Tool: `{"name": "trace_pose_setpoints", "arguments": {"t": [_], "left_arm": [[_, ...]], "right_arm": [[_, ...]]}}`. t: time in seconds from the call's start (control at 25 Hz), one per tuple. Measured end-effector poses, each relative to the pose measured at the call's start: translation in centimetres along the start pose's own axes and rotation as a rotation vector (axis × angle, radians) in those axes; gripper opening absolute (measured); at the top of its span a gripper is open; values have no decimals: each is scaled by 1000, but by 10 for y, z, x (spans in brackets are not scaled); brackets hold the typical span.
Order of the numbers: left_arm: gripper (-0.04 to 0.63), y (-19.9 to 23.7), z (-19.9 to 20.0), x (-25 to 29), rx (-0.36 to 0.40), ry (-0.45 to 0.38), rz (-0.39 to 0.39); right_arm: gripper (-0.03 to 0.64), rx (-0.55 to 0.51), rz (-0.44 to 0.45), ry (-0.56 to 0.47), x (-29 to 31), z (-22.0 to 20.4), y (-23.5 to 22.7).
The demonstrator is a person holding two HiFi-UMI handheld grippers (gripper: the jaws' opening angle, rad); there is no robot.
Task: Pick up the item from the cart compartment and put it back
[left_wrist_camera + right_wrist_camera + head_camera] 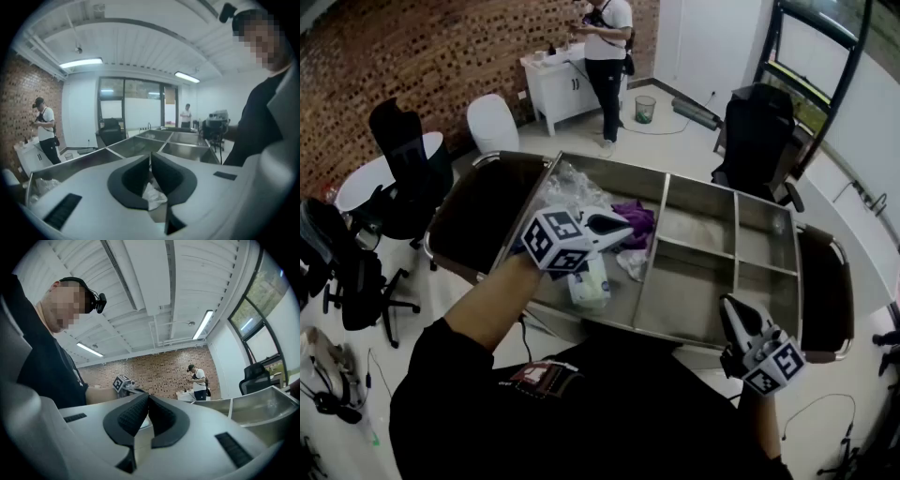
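Print on white packet (589,286) near closed left tool (622,225) is unreadable.

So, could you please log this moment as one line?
left gripper: shut, over left compartment | right gripper: shut, empty, near cart rim | purple cloth: in left compartment

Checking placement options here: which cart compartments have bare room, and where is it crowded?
Bare steel: the two middle compartments and the two right compartments, bordered by the dividers. Crowded: the left compartment, where plastic bag, purple cloth and white packet lie under the left gripper.
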State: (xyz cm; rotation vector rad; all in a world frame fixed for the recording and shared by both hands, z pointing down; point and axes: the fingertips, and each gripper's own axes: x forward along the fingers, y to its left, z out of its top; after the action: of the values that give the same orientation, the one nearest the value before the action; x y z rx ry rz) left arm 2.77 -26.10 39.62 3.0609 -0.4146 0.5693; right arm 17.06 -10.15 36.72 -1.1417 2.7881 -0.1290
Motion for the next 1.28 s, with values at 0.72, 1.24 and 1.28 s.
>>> {"name": "trace_pose_setpoints", "arguments": {"t": [0.72, 1.24, 1.28], "left_arm": [[370, 98, -142, 117, 52, 735, -92], [106, 82, -17, 49, -21, 196, 61], [106, 69, 1, 30, -34, 98, 46]], "right_arm": [[-12, 1, -178, -84, -73, 7, -19], [-12, 12, -90, -33, -50, 8, -17], [-12, 14, -78, -34, -44, 9, -17]]}}
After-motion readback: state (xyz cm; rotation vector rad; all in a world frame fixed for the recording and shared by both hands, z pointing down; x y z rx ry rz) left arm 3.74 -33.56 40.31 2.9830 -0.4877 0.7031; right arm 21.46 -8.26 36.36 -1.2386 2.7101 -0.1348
